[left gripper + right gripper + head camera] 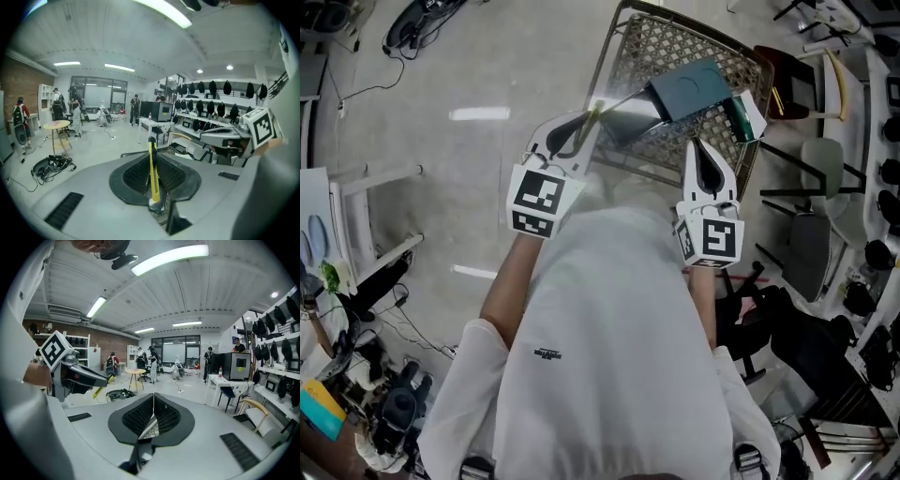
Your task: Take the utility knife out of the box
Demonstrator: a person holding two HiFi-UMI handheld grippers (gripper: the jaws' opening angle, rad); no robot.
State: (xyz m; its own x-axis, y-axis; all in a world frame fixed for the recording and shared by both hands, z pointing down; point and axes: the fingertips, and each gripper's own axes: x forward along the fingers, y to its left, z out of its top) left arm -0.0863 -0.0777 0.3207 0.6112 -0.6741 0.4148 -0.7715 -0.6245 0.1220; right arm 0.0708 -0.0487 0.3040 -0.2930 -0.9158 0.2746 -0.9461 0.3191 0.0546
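Item 1: slim yellow plastic utility knife (153,173). Clamped upright betw. ribbed black pads (133,176) of left gripper (584,124); in the air, outside the box, just left of it in head view.
Item 2: dark teal rectangular box (689,89). Lying on woven wicker tabletop (652,42), apart from both grippers.
Item 3: right gripper (701,148). Jaws pressed together, nothing betw. them; in the air beside left gripper, near box's front edge.
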